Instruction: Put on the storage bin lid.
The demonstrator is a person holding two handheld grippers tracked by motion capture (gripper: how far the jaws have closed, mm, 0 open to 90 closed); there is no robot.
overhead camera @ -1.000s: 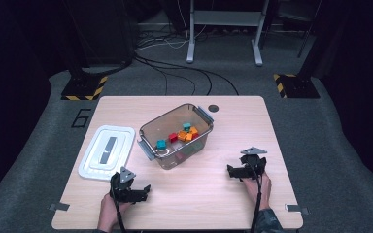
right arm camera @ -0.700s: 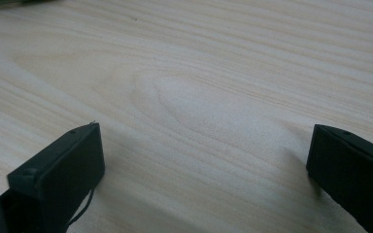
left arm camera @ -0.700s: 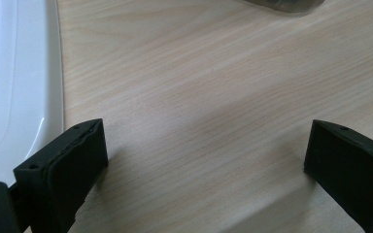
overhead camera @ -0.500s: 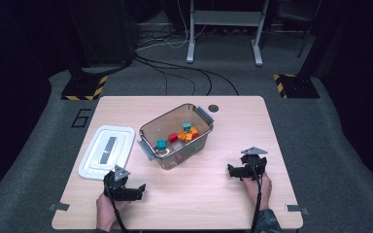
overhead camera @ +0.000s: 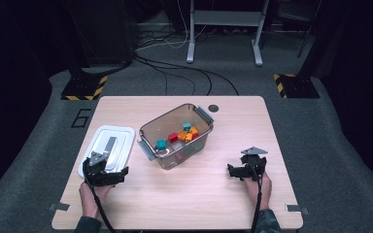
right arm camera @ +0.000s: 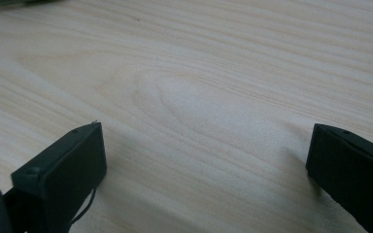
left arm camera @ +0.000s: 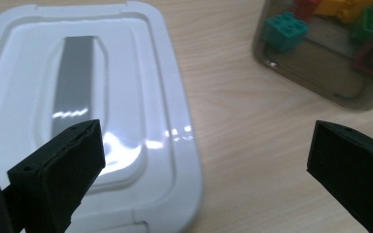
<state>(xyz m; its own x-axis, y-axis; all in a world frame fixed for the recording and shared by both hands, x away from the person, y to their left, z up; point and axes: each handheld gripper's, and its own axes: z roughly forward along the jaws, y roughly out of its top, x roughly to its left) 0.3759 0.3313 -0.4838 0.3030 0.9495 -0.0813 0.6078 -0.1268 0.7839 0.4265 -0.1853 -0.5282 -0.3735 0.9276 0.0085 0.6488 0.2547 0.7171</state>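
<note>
The left tool [overhead camera: 108, 171] has moved away from the middle of the tabletop [overhead camera: 194, 194] toward the white lid [overhead camera: 108, 148], so that it now sits at the lid's near corner, with the person's left hand [overhead camera: 91, 198] drawn along behind it. Its jaws have just been opening and now stand wide apart with nothing between them; in the left gripper view one jaw hangs over the lid's near edge and the other over bare wood, with the clear box of coloured bricks [left arm camera: 330, 46] ahead and to the side.
</note>
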